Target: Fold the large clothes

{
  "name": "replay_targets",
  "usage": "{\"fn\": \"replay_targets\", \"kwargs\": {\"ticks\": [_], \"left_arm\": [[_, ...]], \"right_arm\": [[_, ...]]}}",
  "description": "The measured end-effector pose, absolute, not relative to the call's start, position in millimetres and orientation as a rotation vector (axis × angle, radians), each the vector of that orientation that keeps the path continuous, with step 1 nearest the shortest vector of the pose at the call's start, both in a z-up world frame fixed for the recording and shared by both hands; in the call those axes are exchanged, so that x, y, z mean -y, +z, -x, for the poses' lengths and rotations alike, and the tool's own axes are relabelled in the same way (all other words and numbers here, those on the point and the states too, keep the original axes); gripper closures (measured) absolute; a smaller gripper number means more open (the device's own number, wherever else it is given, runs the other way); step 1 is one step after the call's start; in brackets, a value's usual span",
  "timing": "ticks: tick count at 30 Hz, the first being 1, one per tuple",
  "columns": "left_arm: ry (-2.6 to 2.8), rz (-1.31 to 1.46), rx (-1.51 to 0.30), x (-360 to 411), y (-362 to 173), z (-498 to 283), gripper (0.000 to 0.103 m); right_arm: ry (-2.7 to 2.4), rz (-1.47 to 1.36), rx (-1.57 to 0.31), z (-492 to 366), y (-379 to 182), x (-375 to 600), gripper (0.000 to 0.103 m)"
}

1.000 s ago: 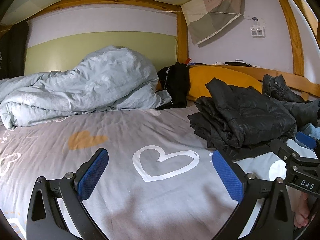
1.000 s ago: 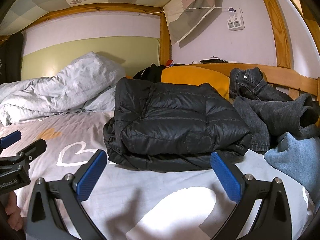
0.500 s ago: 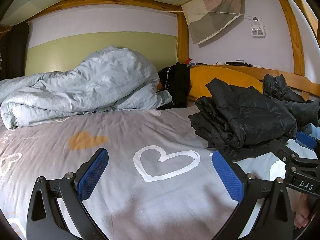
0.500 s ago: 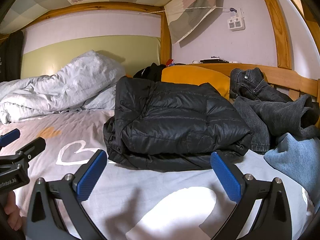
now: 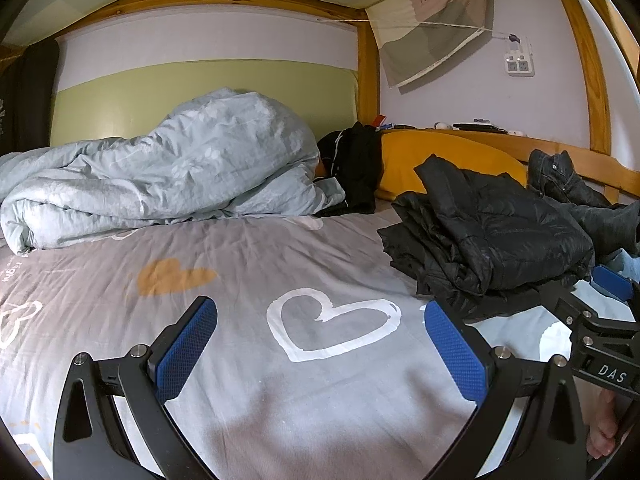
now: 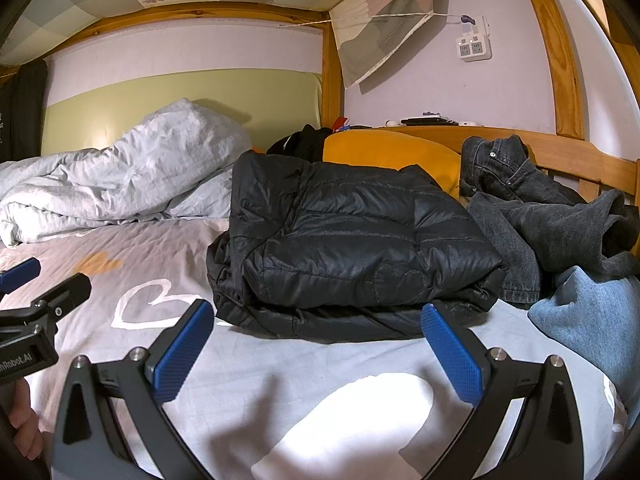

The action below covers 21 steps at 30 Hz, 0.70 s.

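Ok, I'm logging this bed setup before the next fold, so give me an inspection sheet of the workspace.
Surface: grey bedsheet with heart prints, bare in front of both grippers.
Job's things: black puffer jacket folded on the sheet; dark jeans and a blue garment heaped to its right, unfolded.
Clutter: rumpled pale duvet, yellow pillow, black garment by the corner post.
Grippers: left gripper open, empty; right gripper open, empty, just short of the jacket.
Cables: nothing seen on the bed.
Surroundings: wooden bed frame, wall socket, hanging cloth.
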<state>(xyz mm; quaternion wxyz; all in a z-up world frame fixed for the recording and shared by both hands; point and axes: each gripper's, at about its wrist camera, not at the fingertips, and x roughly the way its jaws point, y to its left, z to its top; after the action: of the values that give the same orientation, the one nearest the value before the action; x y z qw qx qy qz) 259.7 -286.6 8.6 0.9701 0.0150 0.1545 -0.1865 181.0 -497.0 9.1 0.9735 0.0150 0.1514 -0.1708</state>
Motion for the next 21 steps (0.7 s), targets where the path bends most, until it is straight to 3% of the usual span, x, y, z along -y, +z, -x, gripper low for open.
{"fn": "replay_targets", "kwargs": {"ticks": [21], "left_arm": [[-0.374,-0.025,-0.315,288.3,9.0,-262.6,0.0]], "right_arm": [[-0.344,-0.027,-0.31,-183.0,8.3,497.8,0.0]]}}
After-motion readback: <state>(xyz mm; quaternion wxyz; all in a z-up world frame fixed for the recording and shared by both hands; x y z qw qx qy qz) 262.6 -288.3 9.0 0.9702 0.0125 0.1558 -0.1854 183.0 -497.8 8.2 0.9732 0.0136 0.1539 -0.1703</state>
